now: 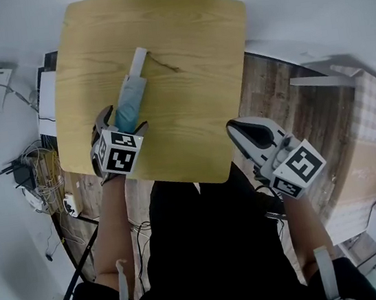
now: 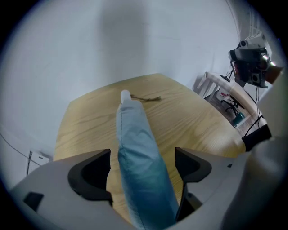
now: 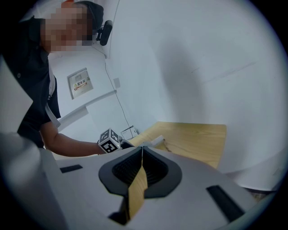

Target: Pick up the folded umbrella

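Left gripper view: left claw (image 2: pixel 141 168) wide astride the folded umbrella (image 2: pixel 132 130) — closing off-centre could roll it away.

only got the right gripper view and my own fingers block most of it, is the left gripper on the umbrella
observer: not clamped. The left gripper is open, with the folded umbrella between its fingers.
operator: is the umbrella off the table
observer: it doesn't look so. In the head view it lies along the table, its white tip pointing away from the person.
operator: where's my right gripper then
observer: the right gripper is shut and empty, just off the table's near right corner.
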Demonstrator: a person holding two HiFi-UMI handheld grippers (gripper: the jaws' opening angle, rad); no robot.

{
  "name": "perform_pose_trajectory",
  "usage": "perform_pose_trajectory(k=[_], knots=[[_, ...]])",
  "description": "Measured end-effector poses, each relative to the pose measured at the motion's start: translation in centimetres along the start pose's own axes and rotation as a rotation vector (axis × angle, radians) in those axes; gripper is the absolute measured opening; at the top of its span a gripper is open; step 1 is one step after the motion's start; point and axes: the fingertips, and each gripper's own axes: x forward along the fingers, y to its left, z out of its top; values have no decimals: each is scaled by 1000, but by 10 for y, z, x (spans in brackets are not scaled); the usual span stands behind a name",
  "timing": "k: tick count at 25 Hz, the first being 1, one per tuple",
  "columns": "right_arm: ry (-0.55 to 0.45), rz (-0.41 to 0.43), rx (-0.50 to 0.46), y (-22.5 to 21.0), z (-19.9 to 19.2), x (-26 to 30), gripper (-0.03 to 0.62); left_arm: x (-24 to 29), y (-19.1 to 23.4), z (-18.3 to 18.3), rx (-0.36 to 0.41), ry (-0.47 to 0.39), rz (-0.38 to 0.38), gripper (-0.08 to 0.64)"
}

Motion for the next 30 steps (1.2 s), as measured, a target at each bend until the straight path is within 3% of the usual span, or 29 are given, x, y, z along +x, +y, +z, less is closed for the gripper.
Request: perform_pose_trajectory(k=[7,9,13,20,25,30], knots=[[12,-13,7,2,-6,1,20,11,-2,-16,-45,33,-67,439],[13,-13,9,3,-8,2,20,10,-1,-16,-49,31,-60,352],[17,-13,5,7,-12,2,20,10,0,-17,-65,27,-63,328],[3,-19,-19,8,-8,6,20,5,-3,-10,-130,-12,-138,284],[-18,-22,-47,26,11,7,20,-27,-12,11,-195,-120,-220,278],[-123,-20,-163,42,78,17,20,-91,11,89,-276,-429,-318,278]])
